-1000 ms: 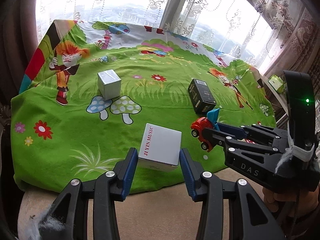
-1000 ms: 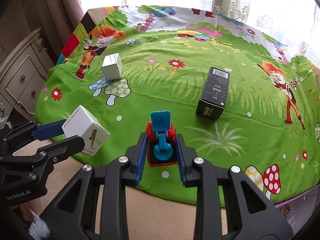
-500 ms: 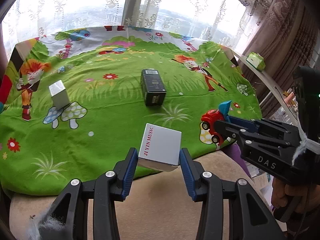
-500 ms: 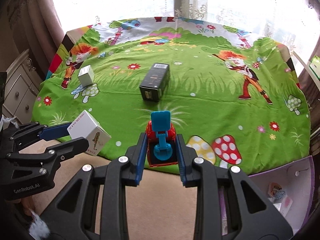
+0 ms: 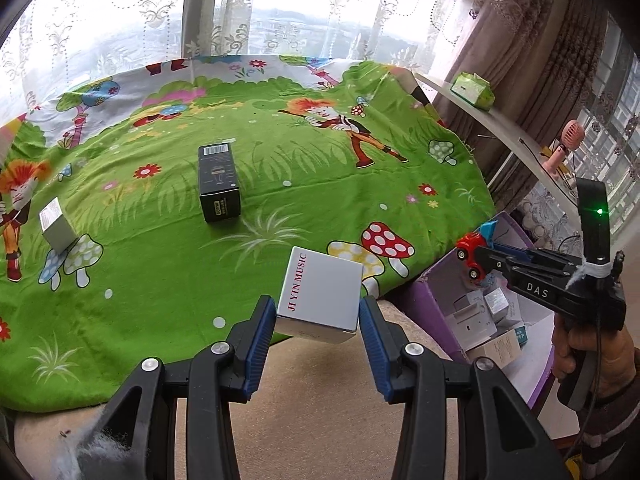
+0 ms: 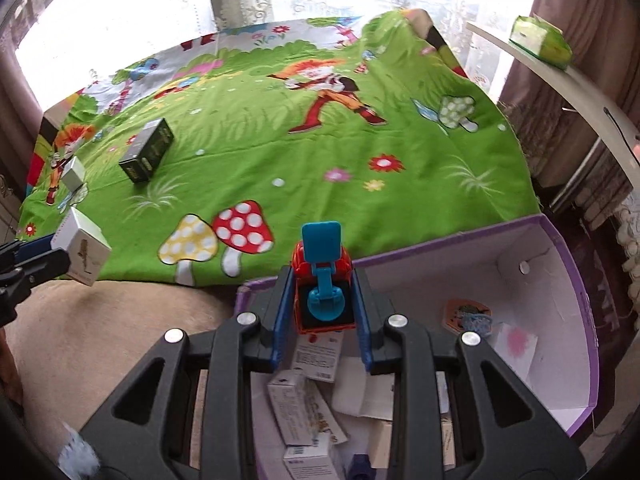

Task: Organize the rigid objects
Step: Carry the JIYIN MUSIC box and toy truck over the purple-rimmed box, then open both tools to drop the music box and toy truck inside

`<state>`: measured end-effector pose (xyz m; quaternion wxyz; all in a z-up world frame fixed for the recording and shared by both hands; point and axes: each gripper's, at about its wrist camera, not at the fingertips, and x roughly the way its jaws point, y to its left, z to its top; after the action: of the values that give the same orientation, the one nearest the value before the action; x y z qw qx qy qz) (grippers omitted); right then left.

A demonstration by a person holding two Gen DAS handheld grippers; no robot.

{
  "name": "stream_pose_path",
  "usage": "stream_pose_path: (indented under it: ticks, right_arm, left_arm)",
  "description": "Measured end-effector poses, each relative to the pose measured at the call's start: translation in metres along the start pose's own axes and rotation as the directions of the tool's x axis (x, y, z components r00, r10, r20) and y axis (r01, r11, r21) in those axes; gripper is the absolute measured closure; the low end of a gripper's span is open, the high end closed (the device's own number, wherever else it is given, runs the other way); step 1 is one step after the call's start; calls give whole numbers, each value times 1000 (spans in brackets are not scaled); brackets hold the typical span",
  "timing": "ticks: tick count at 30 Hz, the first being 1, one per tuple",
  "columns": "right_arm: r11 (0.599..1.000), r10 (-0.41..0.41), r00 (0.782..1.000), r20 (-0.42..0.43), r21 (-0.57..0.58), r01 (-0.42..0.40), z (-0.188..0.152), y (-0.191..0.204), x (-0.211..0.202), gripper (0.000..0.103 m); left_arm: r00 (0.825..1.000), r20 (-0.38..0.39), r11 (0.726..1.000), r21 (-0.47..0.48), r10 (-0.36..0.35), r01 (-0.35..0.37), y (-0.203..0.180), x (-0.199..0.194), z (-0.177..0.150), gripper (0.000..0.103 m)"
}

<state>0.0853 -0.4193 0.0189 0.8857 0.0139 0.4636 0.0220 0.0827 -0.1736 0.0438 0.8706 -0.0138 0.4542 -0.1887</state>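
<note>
My left tongs (image 5: 318, 322) are clamped on the white cube box (image 5: 322, 294) with red lettering down one side, held in the air over the near edge of the green cartoon cloth (image 5: 168, 248). My right tongs (image 6: 322, 308) are clamped on the red toy truck (image 6: 323, 280) with its blue bucket arm standing up, and they hold it over the near wall of the open purple box (image 6: 576, 288). Only the right camera looks down into that box: I see small cartons piled on the white floor below the tongs, plus a round sticker and a pinkish card farther right. From the left camera the purple box is half hidden behind my right tongs (image 5: 474, 258), though the toy truck (image 5: 470, 254) shows side-on there, wheels and all, which the right camera does not give me. That view also shows my right hand (image 5: 592, 352) wrapped round the handle, with a green light on the upright part above it. Both cameras catch the black carton (image 5: 218, 182) lying flat on the cloth and the small silver-white box (image 5: 58, 224) well apart to its left. The left camera alone shows a pink handheld fan (image 5: 560, 148) on the curved shelf, while the green packet (image 6: 538, 42) shows in both. In the right view my left tongs (image 6: 56, 248) come in from the left edge with the white cube box (image 6: 82, 246).
</note>
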Motion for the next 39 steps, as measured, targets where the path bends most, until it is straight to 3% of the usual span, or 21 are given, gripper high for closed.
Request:
stream_pose_path:
  ticks: [9,28,32,39]
  right_arm:
    - [998,-39,996,-80,49,43,-18,-43,32,71]
    - [999,-36,978,-204,20,41,-35,-45,95,70]
    - [999,-18,982,-188,40,26,-35,-52,89,52]
    - [991,-30,992,-124,128,46,-31,-85,50,45]
  left_arm:
    - [1000,-21,1000,20,-8,8,-13,8,4,58]
    - [999,-48,999,45,2,1,-24,18,7,58]
    - [998,-59,998,65,-14,18,-36,22,7,58]
    - [990,-88,987,107,-108,117,-74,32,8,58]
